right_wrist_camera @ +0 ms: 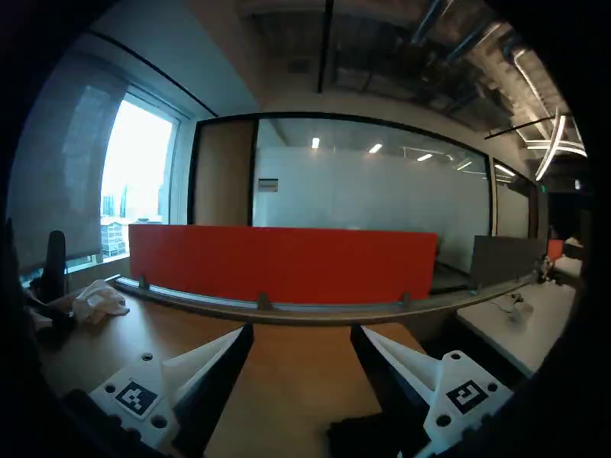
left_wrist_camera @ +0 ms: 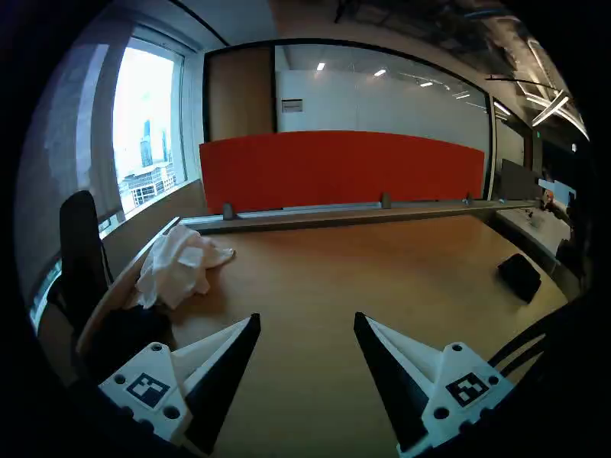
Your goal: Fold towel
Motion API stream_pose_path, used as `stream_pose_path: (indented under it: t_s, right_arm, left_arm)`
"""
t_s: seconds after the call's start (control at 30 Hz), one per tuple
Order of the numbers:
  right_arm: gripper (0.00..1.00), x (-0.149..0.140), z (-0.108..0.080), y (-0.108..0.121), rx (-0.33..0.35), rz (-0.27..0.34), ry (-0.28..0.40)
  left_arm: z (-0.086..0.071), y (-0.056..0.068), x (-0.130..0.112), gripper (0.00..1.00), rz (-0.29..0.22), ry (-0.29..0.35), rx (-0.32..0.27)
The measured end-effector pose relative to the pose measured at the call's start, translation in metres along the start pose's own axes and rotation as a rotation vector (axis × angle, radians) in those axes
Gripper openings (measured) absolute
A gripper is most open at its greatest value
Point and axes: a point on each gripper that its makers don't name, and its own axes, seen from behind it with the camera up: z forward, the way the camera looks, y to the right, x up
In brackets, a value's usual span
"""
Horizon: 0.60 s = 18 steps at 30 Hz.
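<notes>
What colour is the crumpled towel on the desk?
The towel is plain white; it shows best in the left gripper view.

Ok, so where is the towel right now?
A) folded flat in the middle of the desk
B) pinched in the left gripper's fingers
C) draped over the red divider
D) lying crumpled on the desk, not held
D: in the left gripper view the towel lies in a crumpled heap near the far left corner of the desk, well ahead of the left gripper, whose fingers stand apart with nothing between them.
</notes>
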Motion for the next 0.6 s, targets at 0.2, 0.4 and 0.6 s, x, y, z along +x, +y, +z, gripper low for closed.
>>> stream_pose_path:
  t_s: [0.2, 0.4, 0.6]
  right_arm:
    - [0.99, 0.009, 0.006, -0.019, -0.002, 0.024, 0.014]
    - [0.99, 0.014, 0.011, -0.042, 0.01, 0.044, 0.018]
    - [0.99, 0.016, 0.014, -0.06, 0.008, 0.057, 0.025]
  left_arm:
    - [0.015, -0.01, 0.03, 0.91, 0.0, 0.065, 0.013]
    - [0.029, -0.018, 0.055, 0.91, -0.024, 0.124, 0.025]
    - [0.035, -0.021, 0.077, 0.91, -0.036, 0.183, 0.034]
